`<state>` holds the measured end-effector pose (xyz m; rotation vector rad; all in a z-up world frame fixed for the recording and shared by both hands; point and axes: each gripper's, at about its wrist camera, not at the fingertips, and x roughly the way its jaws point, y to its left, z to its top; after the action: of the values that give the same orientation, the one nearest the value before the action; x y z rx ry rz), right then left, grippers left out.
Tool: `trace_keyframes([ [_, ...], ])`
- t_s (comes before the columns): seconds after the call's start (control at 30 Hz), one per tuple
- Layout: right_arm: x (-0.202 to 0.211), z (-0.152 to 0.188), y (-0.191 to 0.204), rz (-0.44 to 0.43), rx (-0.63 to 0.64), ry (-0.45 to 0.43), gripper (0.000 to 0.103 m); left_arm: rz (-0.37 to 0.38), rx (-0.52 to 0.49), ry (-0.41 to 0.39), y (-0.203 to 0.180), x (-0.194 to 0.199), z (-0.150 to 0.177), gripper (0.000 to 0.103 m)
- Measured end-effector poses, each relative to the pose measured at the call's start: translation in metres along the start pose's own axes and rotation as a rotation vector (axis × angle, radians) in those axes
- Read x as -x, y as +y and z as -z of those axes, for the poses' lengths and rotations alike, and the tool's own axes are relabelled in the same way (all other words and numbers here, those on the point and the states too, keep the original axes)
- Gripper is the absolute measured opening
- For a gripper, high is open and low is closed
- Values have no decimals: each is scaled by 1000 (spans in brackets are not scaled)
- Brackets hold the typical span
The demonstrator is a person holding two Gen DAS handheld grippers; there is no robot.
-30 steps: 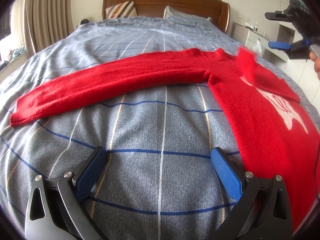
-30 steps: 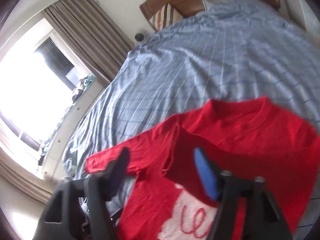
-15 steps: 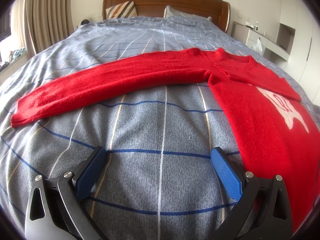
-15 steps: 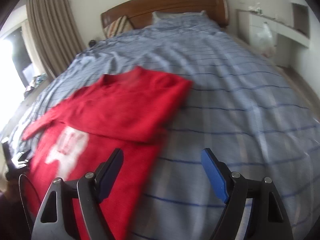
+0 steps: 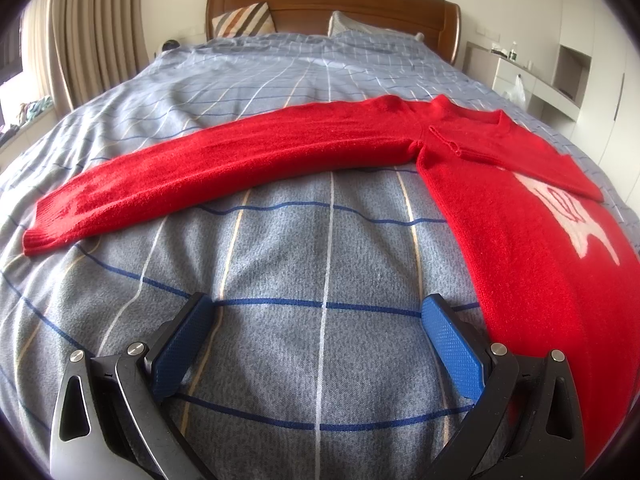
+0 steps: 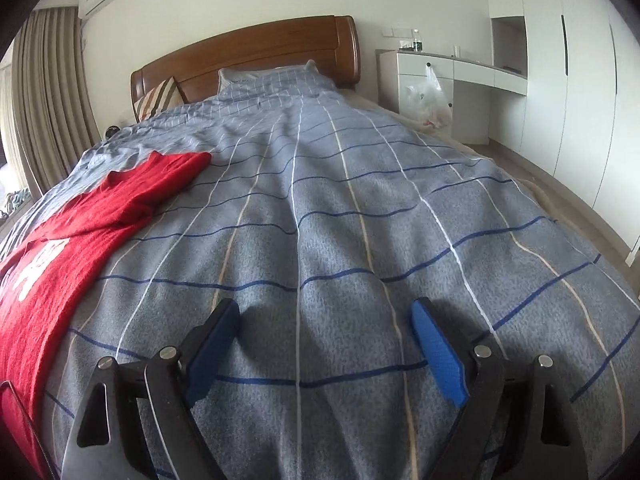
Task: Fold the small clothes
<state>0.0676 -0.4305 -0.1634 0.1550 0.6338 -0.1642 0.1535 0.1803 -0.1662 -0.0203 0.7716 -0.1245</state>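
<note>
A red knit sweater (image 5: 520, 216) with a white design lies flat on the blue-grey checked bedspread (image 5: 320, 248). Its left sleeve (image 5: 224, 160) stretches out straight to the left; its right sleeve is folded across the chest. My left gripper (image 5: 320, 320) is open and empty, low over the bedspread just left of the sweater's body. My right gripper (image 6: 326, 320) is open and empty, over bare bedspread to the right of the sweater (image 6: 80, 232), which fills the left edge of the right wrist view.
A wooden headboard (image 5: 332, 4) and pillows (image 5: 244, 20) stand at the far end of the bed. Curtains (image 5: 92, 40) hang on the left. A white desk with a plastic bag (image 6: 428, 96) and wardrobes (image 6: 568, 80) stand to the right of the bed.
My right gripper has let the folded right sleeve drop onto the chest, swung away to the right, and come down over bare bedspread. My left gripper has not moved.
</note>
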Motion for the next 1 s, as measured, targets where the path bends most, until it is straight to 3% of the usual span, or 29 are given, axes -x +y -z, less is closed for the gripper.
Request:
trace_keyframes([
  [1.0, -5, 3, 1, 3, 0, 8, 87, 0, 0, 0, 0, 0, 0, 103],
])
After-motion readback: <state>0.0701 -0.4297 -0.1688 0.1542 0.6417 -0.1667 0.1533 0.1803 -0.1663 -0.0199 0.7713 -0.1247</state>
